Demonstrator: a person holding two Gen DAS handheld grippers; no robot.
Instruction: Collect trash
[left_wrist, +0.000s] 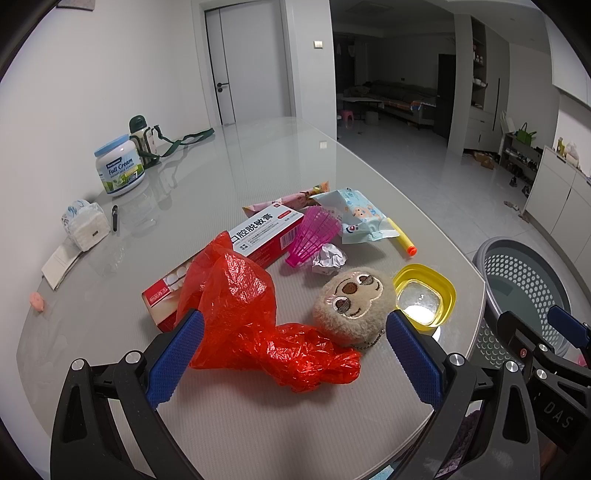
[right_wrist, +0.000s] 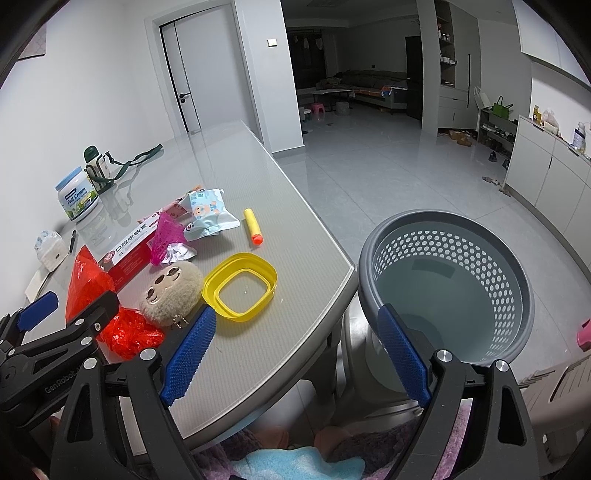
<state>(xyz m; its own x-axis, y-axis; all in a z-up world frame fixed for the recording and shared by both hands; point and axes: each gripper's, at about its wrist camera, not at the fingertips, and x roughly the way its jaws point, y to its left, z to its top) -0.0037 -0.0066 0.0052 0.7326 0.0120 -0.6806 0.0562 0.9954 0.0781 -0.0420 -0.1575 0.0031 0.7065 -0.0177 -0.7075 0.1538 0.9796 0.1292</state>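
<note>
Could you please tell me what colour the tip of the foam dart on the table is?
Orange, on a yellow foam dart; clearest in the right wrist view.
</note>
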